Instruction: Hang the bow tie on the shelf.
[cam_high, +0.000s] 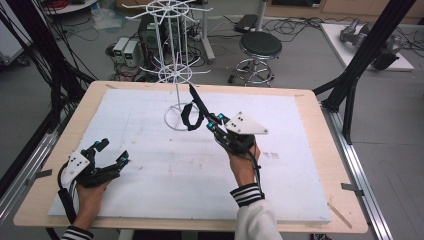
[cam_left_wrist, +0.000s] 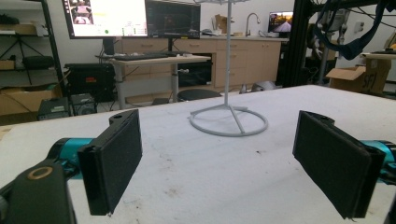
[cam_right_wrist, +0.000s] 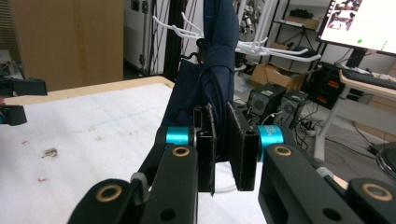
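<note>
- Strap (cam_high: 196, 111): dark fabric band, pinched in right gripper (cam_high: 214, 124), held up beside white rack (cam_high: 174, 70) near far middle of table (cam_high: 310, 165).
- In high view, upper end of strap up against a lower-tier hook (cam_high: 189, 85); lower part looped just above rack base (cam_high: 176, 121). Hooked on or merely touching: cannot tell.
- Judged roughly mid-task: strap picked up and brought to rack; left to do, as it seems, seating it on a hook and letting go.
- Right jaws pressed together on strap, cloth squeezed between pads (cam_right_wrist: 242, 140).
- Left gripper (cam_high: 109, 152) low at near left of table, jaws spread wide, holding nothing, well apart from rack.
- High view gives overall layout: both hands, full rack with two hook tiers, strap's loop against base ring.
- Right gripper view gives what high view lacks: close look at grip, knot-like bunching of navy strap (cam_right_wrist: 215, 74) above pads, white hooks (cam_right_wrist: 261, 49) just behind it.
- Left gripper view gives rack pole (cam_left_wrist: 228, 60) and base ring from table level, open pads (cam_left_wrist: 112, 158) either side, bare foam sheet (cam_left_wrist: 201, 168) with faint stains.
</note>
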